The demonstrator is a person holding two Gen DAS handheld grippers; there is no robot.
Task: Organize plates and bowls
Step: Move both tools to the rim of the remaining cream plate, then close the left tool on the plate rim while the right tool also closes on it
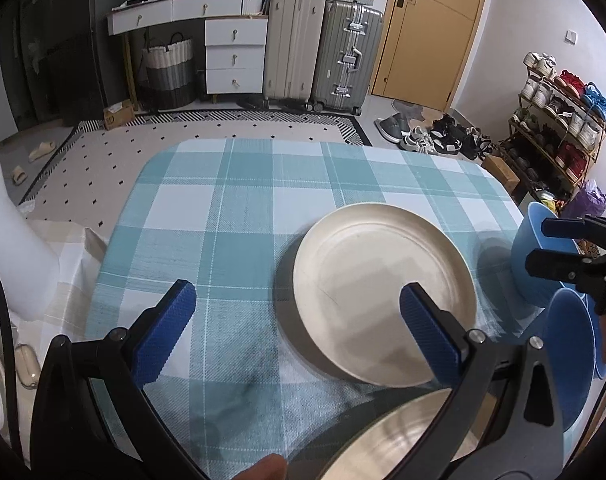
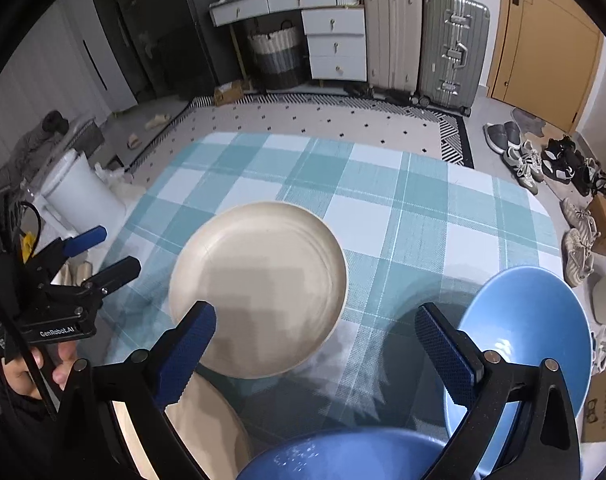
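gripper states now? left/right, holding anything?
Left gripper: open, holding nothing, above the cream plate.
Right gripper: open, holding nothing.

the left gripper (image 1: 297, 322), its blue-padded fingers spread wide, hovers over a teal-and-white checked tablecloth (image 1: 223, 220). a round cream plate (image 1: 367, 276) lies flat beneath its right finger, with blue bowls (image 1: 535, 256) just beside the right gripper (image 1: 543, 246).

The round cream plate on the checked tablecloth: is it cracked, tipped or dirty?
Nothing stands out. The round cream plate lies flat, whole and empty on the teal checked tablecloth; the grey patch inside it looks like shadow.
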